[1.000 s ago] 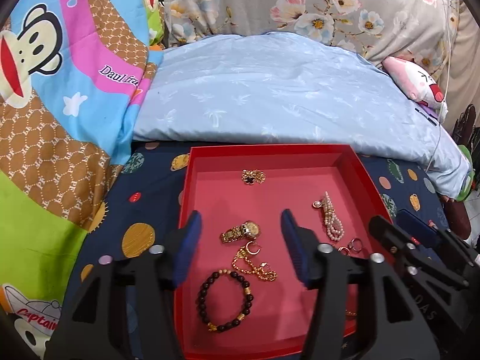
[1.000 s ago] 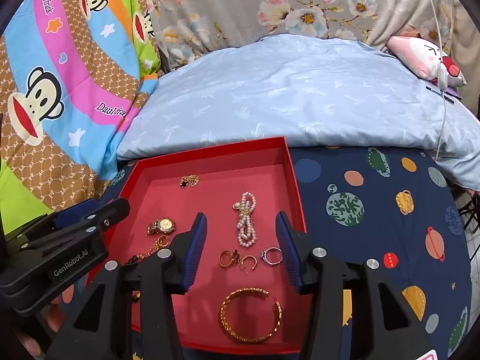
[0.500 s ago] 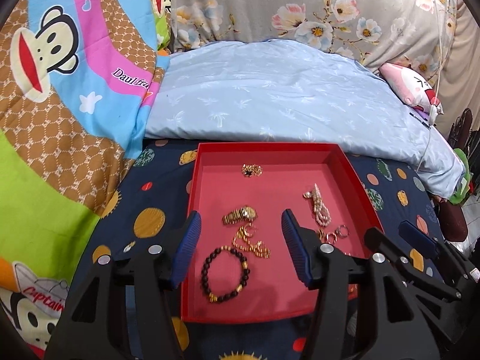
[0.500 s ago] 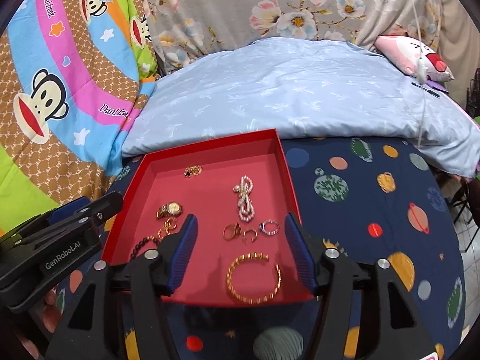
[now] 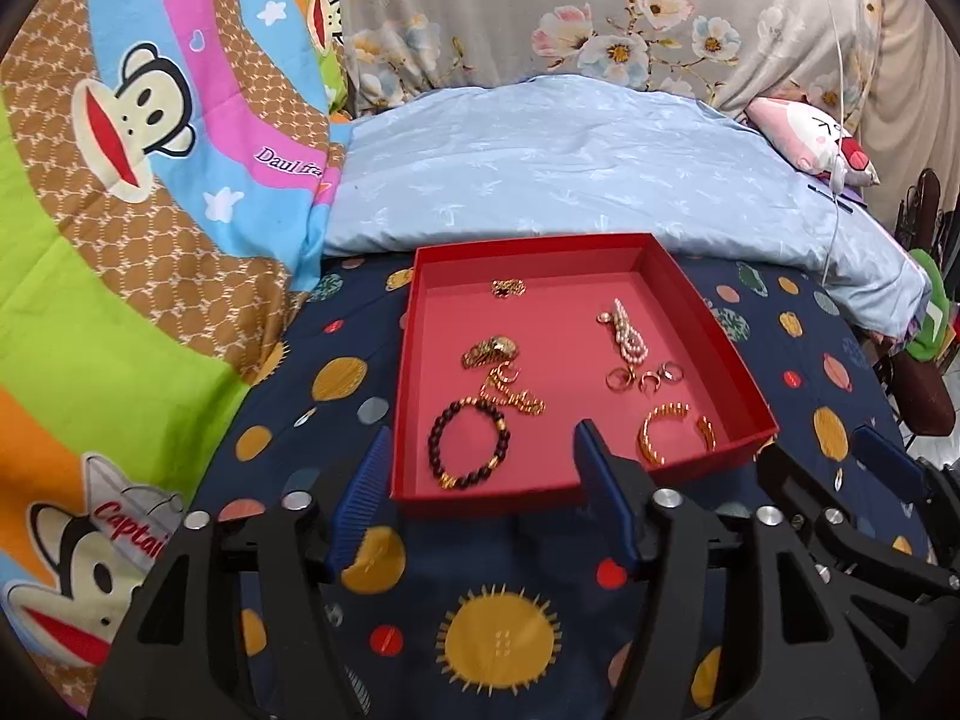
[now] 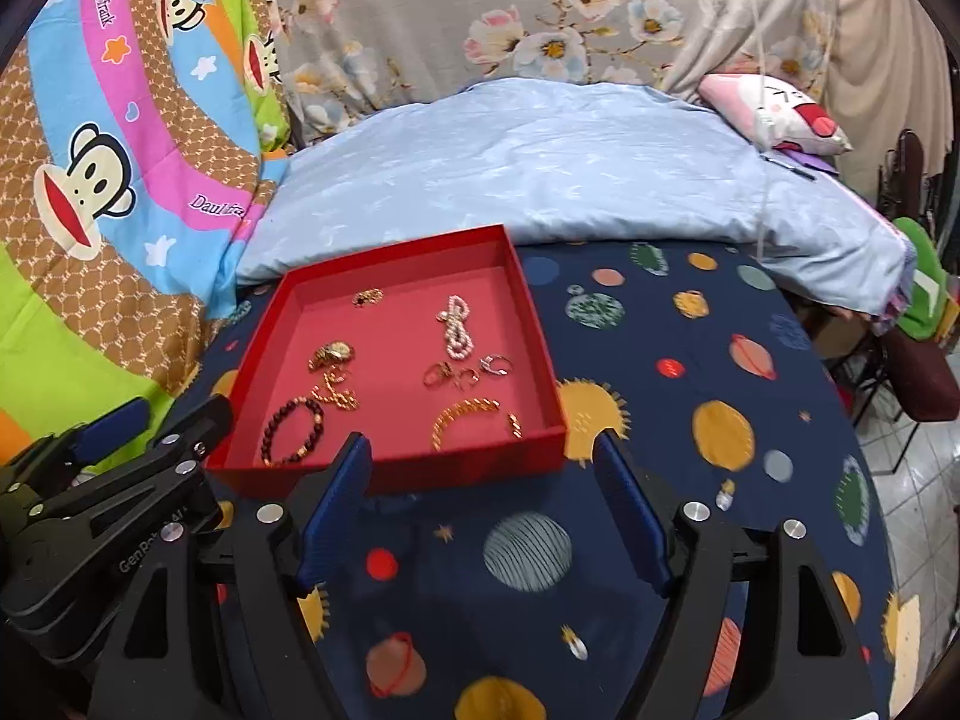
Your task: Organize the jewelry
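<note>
In the left wrist view, the left gripper (image 5: 477, 501) gapes wide and empty, its right finger hiding part of the red tray's (image 5: 708, 324) near wall; the gold bangle (image 5: 675, 432) lies at the near right. It has pulled back since earlier. In the right wrist view, the right gripper (image 6: 480, 507) is likewise wide and withdrawn; the near wall cuts off the bangle (image 6: 474, 414).

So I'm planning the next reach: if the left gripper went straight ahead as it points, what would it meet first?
Probably the near wall of the red tray, just ahead of the open left gripper; depth is uncertain.
</note>
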The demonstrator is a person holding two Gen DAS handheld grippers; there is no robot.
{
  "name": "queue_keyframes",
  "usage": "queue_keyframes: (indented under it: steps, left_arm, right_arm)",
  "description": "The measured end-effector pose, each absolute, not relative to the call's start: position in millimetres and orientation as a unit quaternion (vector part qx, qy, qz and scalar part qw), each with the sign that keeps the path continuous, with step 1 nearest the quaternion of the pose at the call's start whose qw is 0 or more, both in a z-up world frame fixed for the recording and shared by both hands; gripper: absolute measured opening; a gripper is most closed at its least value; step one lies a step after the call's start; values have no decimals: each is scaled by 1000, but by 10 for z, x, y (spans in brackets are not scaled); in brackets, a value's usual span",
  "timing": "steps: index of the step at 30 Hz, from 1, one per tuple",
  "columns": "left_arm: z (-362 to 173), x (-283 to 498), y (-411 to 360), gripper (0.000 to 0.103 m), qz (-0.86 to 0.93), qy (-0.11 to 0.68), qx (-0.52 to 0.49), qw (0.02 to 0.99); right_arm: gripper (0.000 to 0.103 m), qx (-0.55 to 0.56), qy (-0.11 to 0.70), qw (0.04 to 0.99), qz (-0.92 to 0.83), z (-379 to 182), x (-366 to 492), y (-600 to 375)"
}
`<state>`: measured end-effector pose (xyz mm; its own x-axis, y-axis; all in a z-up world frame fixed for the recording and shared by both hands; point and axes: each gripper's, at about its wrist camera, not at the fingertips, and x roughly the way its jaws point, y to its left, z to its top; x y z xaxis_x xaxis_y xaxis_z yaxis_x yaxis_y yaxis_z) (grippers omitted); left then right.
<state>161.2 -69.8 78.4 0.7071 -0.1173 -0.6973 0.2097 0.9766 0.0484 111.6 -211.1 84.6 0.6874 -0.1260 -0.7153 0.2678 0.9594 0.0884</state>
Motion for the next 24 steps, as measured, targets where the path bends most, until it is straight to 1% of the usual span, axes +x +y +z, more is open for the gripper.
queue_keyframes:
  steps: [1, 3, 5, 8, 15, 24]
  left_arm:
    - [791, 1557, -687, 70, -83, 370, 65, 923]
    - [808, 1476, -664, 73, -81, 368, 63, 924]
    - [818, 1402, -625, 80, -77, 371, 57, 924]
    - [818, 1317, -558, 86, -73, 373, 47, 924]
    - [823, 1149, -449, 89, -60, 371, 50, 925]
    - [887, 968, -318, 92, -40, 362, 48, 930]
  right_arm:
    - [77, 90, 380, 914, -113, 859, 1059, -2107]
    - [80, 90, 378, 914, -118, 884, 985, -2108]
    - [81, 92, 377, 914, -121, 903, 896, -2110]
    - [82, 99, 376, 913, -122, 915, 800, -2108]
    - [82, 92, 374, 915, -123, 928, 641, -1988]
    - [85, 88, 367, 918, -122, 976, 505, -1895]
